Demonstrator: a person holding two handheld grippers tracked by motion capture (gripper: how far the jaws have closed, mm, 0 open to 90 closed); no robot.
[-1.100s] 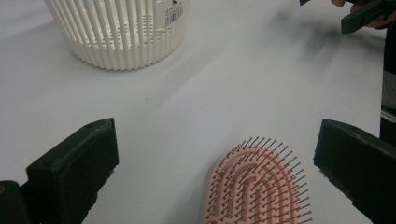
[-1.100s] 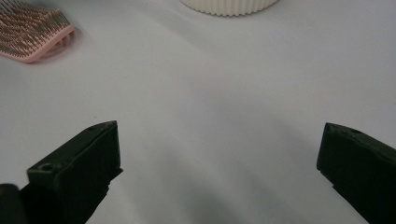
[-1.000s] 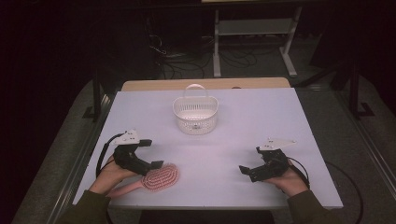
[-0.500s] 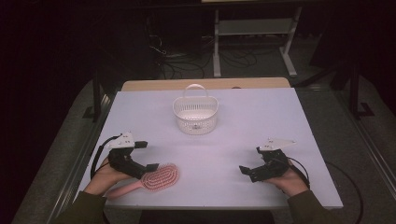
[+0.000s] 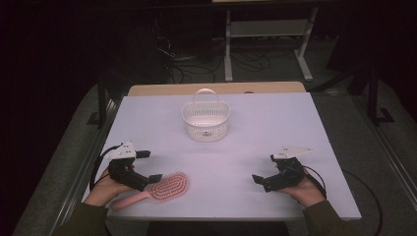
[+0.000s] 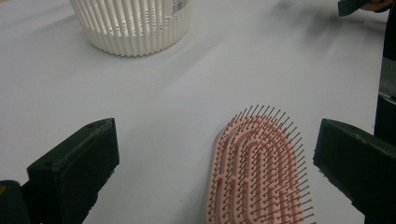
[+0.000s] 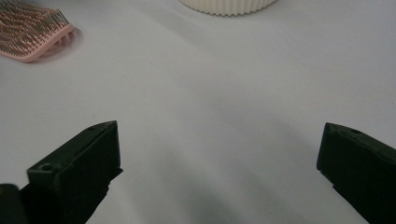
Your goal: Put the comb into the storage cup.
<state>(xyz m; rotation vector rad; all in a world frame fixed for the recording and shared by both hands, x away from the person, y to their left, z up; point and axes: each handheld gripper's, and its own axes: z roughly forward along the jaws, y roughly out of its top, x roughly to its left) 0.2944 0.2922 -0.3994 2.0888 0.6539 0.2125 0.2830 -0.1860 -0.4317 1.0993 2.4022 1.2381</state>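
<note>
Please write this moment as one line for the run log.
left hand-held gripper: open, at pink hairbrush, not gripping | right hand-held gripper: open, holding nothing | white basket: upright, apart from both

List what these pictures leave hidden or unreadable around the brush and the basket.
- Pink hairbrush handle end, high view: the left hand-held gripper and its hand cover part of it; the left gripper view's bottom edge cuts it off.
- White basket label, left gripper view: top edge crops it, print too small to read.
- Basket contents, right gripper view: top edge leaves just the base.
</note>
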